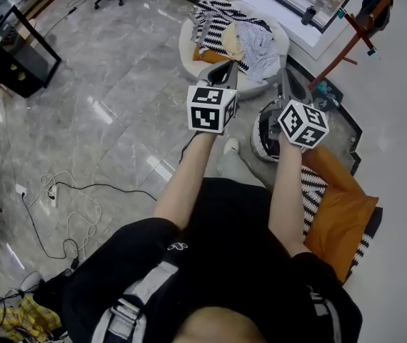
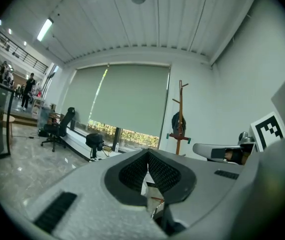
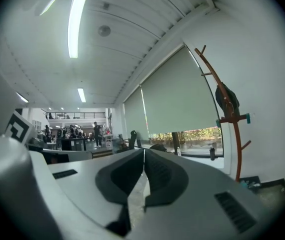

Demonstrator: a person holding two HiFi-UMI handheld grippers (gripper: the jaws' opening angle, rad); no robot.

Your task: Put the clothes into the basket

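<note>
The grey marble floor [image 1: 118,98] fills the head view as I stand with both arms held out level before me. At the floor's far edge, by the window ledge, a round white seat [image 1: 186,48] carries the clothes [image 1: 225,31]: a black-and-white zigzag piece, a grey one and a tan one, heaped together and none of them in my grip. Along the floor's right edge lies an orange cushion [image 1: 339,220] over more zigzag cloth. A black cabinet [image 1: 14,52] stands at the far left edge. A brown coat rack [image 1: 375,11] leans into the far right corner, and both gripper views show it against a drawn window blind [image 2: 122,99].

On the floor just right of the seat sits a round, white-rimmed thing that I take for the basket [image 1: 263,131]. It is partly hidden behind my right arm, and I cannot see what is in it.

My left tongs [image 1: 228,66] point toward the seat, clenched tip to tip on nothing, as the left gripper view [image 2: 148,153] shows. My right tongs [image 1: 285,74], close beside them, are clenched and empty too [image 3: 143,153].

A thin black cable [image 1: 82,191] loops across the floor's left side.
</note>
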